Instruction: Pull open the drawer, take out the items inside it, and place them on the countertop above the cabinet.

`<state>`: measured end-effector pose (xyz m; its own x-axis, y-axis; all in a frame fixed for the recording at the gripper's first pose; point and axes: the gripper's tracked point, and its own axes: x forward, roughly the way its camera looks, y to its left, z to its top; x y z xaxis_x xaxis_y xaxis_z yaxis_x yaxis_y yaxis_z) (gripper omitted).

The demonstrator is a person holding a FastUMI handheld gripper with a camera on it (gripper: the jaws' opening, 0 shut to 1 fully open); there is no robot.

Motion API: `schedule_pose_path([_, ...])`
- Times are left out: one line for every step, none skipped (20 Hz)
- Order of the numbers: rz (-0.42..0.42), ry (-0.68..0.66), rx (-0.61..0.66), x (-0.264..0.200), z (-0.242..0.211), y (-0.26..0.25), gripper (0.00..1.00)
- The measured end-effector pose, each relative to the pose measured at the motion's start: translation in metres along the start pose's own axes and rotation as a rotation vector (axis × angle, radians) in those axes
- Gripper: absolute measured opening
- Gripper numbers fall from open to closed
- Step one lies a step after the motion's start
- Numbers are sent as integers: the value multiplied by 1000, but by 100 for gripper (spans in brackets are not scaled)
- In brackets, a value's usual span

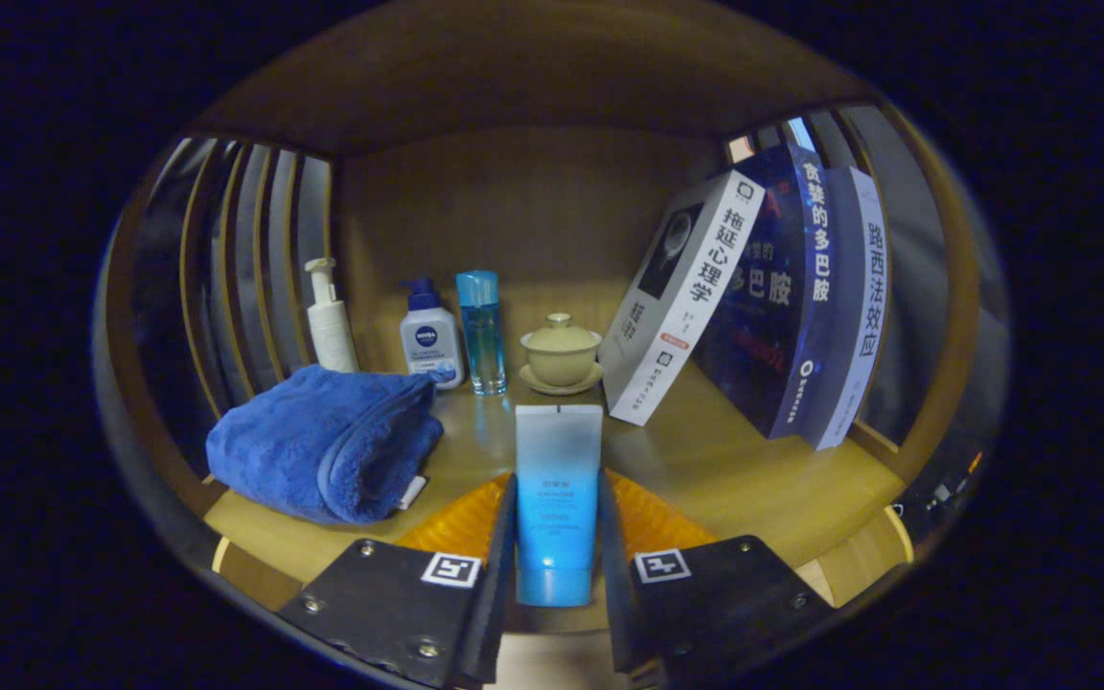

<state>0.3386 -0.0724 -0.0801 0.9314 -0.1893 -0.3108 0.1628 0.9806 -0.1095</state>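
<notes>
- Blue-and-white tube (558,498) stands upright between the gripper (557,522) fingers, both of which press its sides; the jaws are closed to the tube's width.
- It hangs just over, or maybe touching, the wooden countertop (753,479); contact cannot be told.
- Beyond it sit a folded blue towel (322,443), pump bottle (330,321), squat bottle (431,337), clear blue bottle (481,331), lidded cup (561,353) and leaning books (753,307).
- Judgement: this item is at the placing stage; release remains, and whether more waits in the drawer cannot be told.
</notes>
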Motion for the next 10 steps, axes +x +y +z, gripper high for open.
schedule_pose_path([-4, -2, 9, 1, 0, 0, 47])
schedule_pose_path([-23, -3, 11, 1, 2, -4, 50])
schedule_pose_path([-44, -8, 12, -1, 3, -8, 50])
schedule_pose_path([-43, -15, 10, -1, 5, -9, 62])
schedule_pose_path([-60, -18, 3, -6, 6, -14, 75])
schedule_pose_path([-71, -22, -2, -13, 7, -17, 87])
schedule_pose_path([-73, -28, 1, -20, 9, -19, 100])
schedule_pose_path([-70, -31, 11, -27, 7, -19, 97])
schedule_pose_path([-66, -32, 15, -36, 5, -19, 97])
schedule_pose_path([-68, -27, 16, -45, 4, -22, 97])
